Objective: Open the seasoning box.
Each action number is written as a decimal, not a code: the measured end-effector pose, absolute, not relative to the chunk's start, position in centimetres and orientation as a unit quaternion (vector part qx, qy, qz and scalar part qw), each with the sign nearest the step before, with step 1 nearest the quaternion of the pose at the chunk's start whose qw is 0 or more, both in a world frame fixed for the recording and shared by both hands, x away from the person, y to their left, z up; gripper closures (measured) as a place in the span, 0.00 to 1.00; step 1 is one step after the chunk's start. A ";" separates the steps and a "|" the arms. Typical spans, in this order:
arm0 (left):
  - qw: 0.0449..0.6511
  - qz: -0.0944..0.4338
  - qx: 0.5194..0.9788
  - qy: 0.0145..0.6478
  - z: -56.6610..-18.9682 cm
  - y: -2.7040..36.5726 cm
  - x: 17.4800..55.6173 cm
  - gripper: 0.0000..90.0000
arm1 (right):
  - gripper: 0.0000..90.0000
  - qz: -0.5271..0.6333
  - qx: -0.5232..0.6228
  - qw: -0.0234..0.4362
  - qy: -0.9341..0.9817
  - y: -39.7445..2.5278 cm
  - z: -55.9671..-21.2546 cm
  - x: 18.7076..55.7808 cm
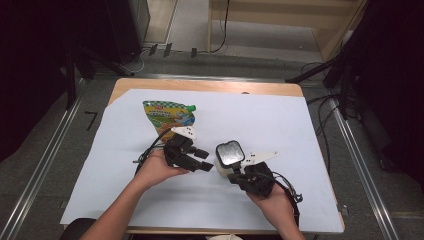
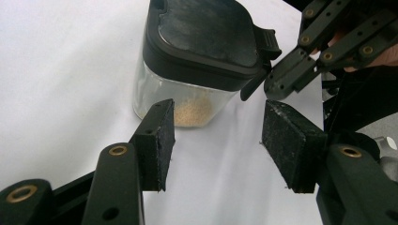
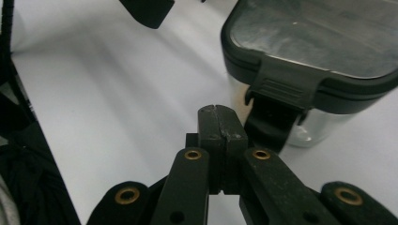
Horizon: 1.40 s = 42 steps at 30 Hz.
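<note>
Clear seasoning canister (image 1: 227,159) with a black flip-top lid (image 2: 206,33) stands upright on the white sheet (image 1: 280,125) that covers the desk (image 1: 200,85), a little pale granular stuff lying at its bottom. Its lid latch tab (image 3: 281,86) faces the person's right hand side. Just beside that tab sits the right gripper (image 3: 219,123), its jaws pressed flat together with nothing between them, their tips at the latch's lower edge and perhaps touching it; I cannot tell for certain. On the canister's other side, near but apart from it, the left gripper (image 2: 216,140) points toward the glass wall with its jaws spread wide and holding nothing, the canister lying straight ahead of the gap. The canister's long axis is vertical, so the open jaws would meet its sides squarely. The right gripper is the nearer of the two, and it looks placed to pry the latch upward while the left steadies the body. Beyond the canister, farther up the sheet, lies a green and yellow refill pouch (image 1: 167,116) with a corner spout.
</note>
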<state>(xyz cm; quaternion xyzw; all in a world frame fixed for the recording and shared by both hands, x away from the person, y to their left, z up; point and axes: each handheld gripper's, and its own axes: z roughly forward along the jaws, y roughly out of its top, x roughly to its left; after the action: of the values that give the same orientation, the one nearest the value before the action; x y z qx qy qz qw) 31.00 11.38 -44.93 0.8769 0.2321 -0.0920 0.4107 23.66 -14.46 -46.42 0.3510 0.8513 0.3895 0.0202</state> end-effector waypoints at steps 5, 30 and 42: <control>0.407 -0.090 0.879 0.229 -45.0 11.4 31.0 0.51 | 1.00 0.389 0.353 0.022 0.850 -14.9 -46.4 23.8; 0.412 -0.088 0.878 0.228 -45.0 11.3 30.9 0.50 | 1.00 0.376 0.380 0.041 0.844 -17.3 -46.3 24.7; 0.410 -0.088 0.880 0.226 -45.1 11.2 30.9 0.50 | 1.00 0.369 0.411 0.052 0.832 -19.8 -46.3 25.5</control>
<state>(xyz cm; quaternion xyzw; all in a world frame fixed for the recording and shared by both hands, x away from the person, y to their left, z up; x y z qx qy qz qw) 30.92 11.21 -45.15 0.8795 0.2256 -0.0882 0.4096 25.47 -19.76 -46.28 0.4107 0.8323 0.3686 0.0518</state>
